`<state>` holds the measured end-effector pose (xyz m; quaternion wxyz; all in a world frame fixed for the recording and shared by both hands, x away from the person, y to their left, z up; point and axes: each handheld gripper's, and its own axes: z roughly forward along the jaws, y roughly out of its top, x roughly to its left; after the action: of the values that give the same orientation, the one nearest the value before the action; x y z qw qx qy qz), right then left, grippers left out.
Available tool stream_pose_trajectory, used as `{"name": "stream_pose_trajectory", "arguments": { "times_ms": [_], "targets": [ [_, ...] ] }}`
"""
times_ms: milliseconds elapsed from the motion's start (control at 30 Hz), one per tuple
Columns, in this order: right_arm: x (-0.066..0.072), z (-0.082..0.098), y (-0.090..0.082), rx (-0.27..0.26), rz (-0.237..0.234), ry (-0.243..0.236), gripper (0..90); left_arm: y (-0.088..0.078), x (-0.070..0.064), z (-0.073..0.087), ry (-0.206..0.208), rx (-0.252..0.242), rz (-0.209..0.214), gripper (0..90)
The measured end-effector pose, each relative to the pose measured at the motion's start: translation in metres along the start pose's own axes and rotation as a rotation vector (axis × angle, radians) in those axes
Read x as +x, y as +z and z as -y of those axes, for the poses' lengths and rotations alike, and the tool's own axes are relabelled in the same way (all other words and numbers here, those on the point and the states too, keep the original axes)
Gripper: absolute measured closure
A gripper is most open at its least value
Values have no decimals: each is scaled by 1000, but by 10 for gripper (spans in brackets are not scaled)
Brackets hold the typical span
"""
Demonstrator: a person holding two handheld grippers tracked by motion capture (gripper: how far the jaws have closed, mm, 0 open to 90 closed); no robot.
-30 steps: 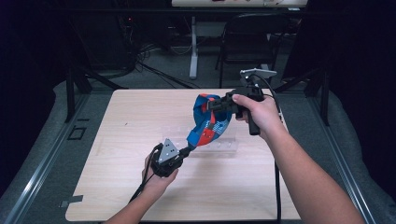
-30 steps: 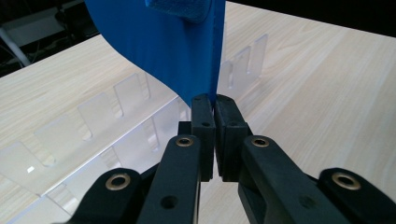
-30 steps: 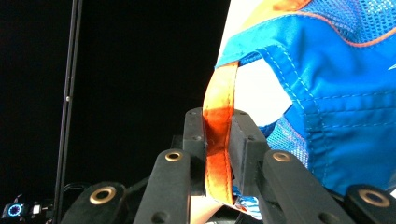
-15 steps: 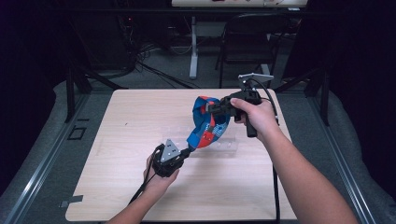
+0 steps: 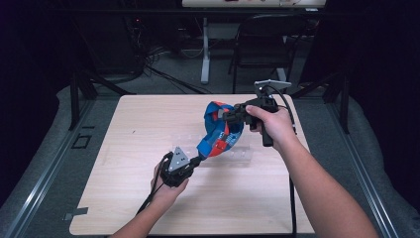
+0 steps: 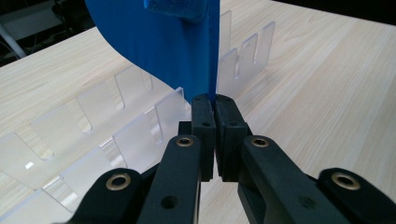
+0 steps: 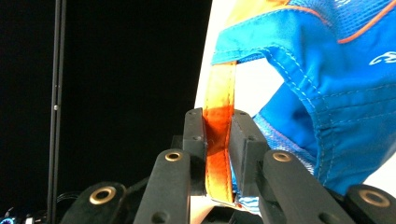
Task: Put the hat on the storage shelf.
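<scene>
Tongs stretch a blue cap (image 5: 218, 130) between them above the table (image 5: 129, 148).
Left tongs (image 6: 214, 108) are clamped on the cap's blue brim edge, right tongs (image 7: 218, 122) on its orange strap (image 7: 219, 93), so the cap hangs tilted over the table's middle. Clear slotted acrylic pieces (image 6: 116, 126) lie flat just under and beside it, close to the left tongs. Beyond the far edge stand a black chair (image 5: 262, 54) and floor cables (image 5: 168, 74), well apart.

Two handheld black grippers, bare forearms

The left gripper (image 5: 197, 161) carries a grey three-cornered plate and a black trailing cable; the right gripper (image 5: 225, 118) has a pistol handle, matte black linked jaws and brass-ringed pivot screws.
</scene>
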<state>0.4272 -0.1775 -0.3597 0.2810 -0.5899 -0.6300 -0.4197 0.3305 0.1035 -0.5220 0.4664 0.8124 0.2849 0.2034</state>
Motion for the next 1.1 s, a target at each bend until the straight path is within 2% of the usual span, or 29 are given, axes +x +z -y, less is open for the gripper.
{"name": "stream_pose_trajectory", "arguments": {
  "times_ms": [100,233,667,700,733,900,1100],
  "targets": [
    [2,0,-1,-9,2,3,781,2,-1,-1,10,2,3,881],
    [3,-1,-2,-12,6,4,782,7,-1,1,9,27,11,881],
    [-11,-3,5,-9,44,14,780,15,0,13,-13,76,5,879],
    [-11,-3,6,-22,42,27,780,15,0,14,-16,74,6,879],
    [-14,-4,5,-5,45,14,780,15,0,14,-15,74,6,879],
    [-17,-3,7,-21,44,31,780,15,-2,14,-8,75,-2,878],
    [-18,-3,6,-12,51,21,778,13,0,15,-25,71,4,874]
  ]
}}
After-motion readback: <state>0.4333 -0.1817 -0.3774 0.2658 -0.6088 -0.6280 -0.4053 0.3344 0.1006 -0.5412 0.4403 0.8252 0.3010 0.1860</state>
